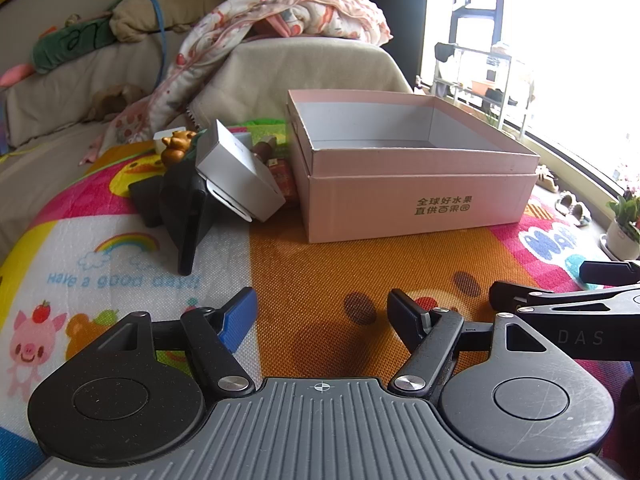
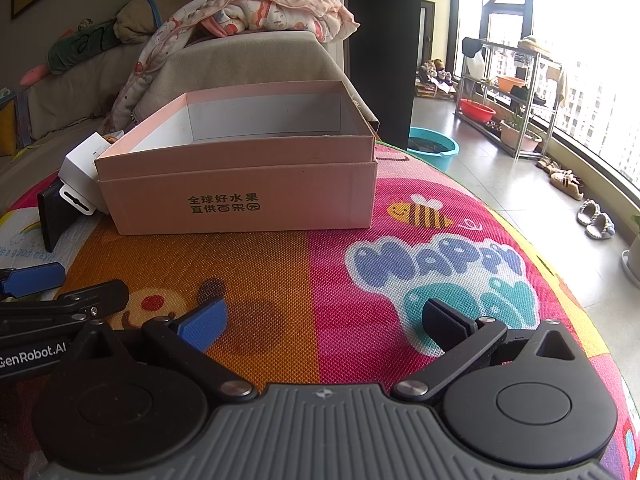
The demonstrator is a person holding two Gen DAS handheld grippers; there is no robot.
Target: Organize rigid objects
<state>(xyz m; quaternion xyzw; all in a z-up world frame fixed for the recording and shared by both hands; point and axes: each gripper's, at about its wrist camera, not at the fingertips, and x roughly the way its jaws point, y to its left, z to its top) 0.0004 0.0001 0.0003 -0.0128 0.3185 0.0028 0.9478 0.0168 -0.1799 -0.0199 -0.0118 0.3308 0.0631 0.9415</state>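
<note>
An open pink cardboard box stands on the colourful play mat, and what I see of its inside is bare. Left of it lies a heap of objects: a white box leaning on a black object, a golden figurine and a small brown item. My left gripper is open low over the mat, well short of the heap. My right gripper is open too, in front of the pink box, holding nothing.
A covered sofa with a blanket and plush toys rises behind the mat. To the right are a tiled floor, a teal basin, a metal rack, slippers and a potted plant by the window.
</note>
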